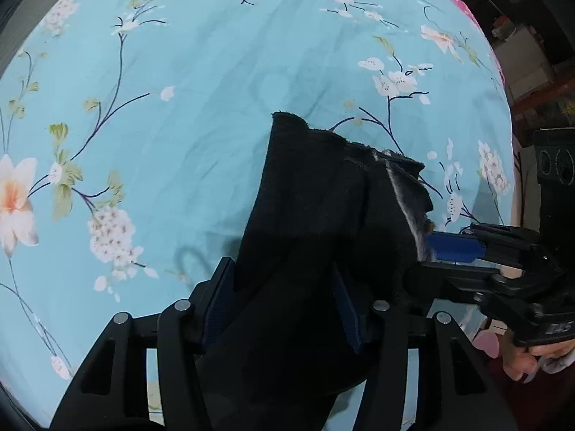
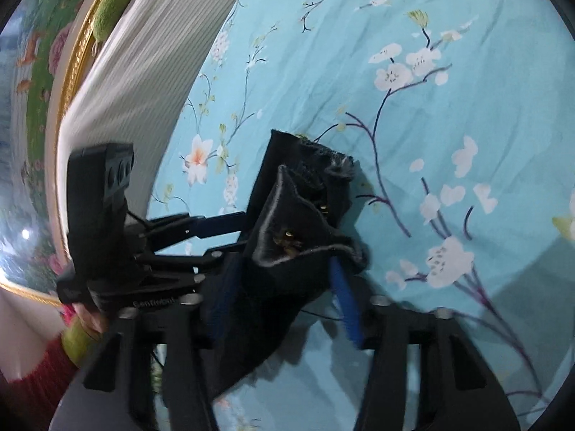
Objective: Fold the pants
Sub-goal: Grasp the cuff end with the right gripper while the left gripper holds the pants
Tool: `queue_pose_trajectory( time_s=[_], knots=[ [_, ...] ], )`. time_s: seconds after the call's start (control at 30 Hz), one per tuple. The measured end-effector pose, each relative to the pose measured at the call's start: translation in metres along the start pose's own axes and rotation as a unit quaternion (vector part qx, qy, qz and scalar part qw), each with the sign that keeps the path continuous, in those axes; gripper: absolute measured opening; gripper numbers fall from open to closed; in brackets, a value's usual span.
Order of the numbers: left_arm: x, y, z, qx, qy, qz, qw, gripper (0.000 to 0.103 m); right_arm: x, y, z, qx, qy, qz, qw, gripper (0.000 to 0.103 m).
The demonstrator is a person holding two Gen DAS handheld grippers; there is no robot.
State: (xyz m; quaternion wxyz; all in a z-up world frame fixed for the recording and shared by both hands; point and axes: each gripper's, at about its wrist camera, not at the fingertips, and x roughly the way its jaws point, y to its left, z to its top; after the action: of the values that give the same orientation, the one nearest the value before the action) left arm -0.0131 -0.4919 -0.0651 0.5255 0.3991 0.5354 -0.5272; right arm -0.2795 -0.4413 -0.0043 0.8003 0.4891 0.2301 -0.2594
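Note:
The black pants (image 1: pixel 316 215) hang bunched between both grippers above a light blue floral bedsheet (image 1: pixel 161 107). My left gripper (image 1: pixel 284 305) is shut on the black fabric, which fills the gap between its blue pads. My right gripper (image 1: pixel 424 251) comes in from the right and pinches the grey-edged waistband. In the right wrist view my right gripper (image 2: pixel 284 305) is shut on the pants (image 2: pixel 298 222), where a gold button shows. My left gripper (image 2: pixel 248 230) reaches in from the left and holds the same bundle.
The floral sheet (image 2: pixel 449 125) covers the bed beneath both grippers. A white ribbed pillow or headboard cover (image 2: pixel 143 72) and a gold-framed picture (image 2: pixel 75 57) lie at the left of the right wrist view. Dark furniture (image 1: pixel 532 36) stands beyond the bed's right edge.

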Motion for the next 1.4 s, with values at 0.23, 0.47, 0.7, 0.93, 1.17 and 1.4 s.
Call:
queue_pose_trajectory(
  time_s=[0.23, 0.47, 0.7, 0.93, 1.17, 1.4],
  knots=[
    [-0.001, 0.002, -0.001, 0.021, -0.002, -0.004, 0.9998, 0.044, -0.007, -0.003, -0.001, -0.036, -0.003, -0.018, 0.999, 0.008],
    [-0.028, 0.004, -0.02, 0.033, -0.038, 0.0, 0.9987, 0.009, -0.015, 0.006, -0.001, -0.052, -0.016, -0.017, 0.998, 0.007],
    [-0.054, 0.014, -0.024, 0.02, -0.07, 0.003, 0.9973, 0.009, -0.034, 0.05, 0.015, -0.125, -0.059, 0.007, 0.99, 0.007],
    [-0.034, 0.034, -0.018, -0.022, -0.055, 0.021, 0.998, 0.011, -0.012, 0.044, 0.029, -0.174, -0.065, -0.022, 0.982, 0.007],
    [-0.035, 0.04, -0.02, -0.021, -0.048, -0.003, 0.9986, 0.024, 0.005, 0.008, 0.026, -0.13, -0.03, -0.045, 0.99, 0.008],
    [-0.038, 0.026, -0.009, -0.008, -0.054, -0.02, 0.9983, 0.049, -0.008, 0.003, 0.026, -0.102, -0.04, -0.045, 0.993, 0.031]
  ],
)
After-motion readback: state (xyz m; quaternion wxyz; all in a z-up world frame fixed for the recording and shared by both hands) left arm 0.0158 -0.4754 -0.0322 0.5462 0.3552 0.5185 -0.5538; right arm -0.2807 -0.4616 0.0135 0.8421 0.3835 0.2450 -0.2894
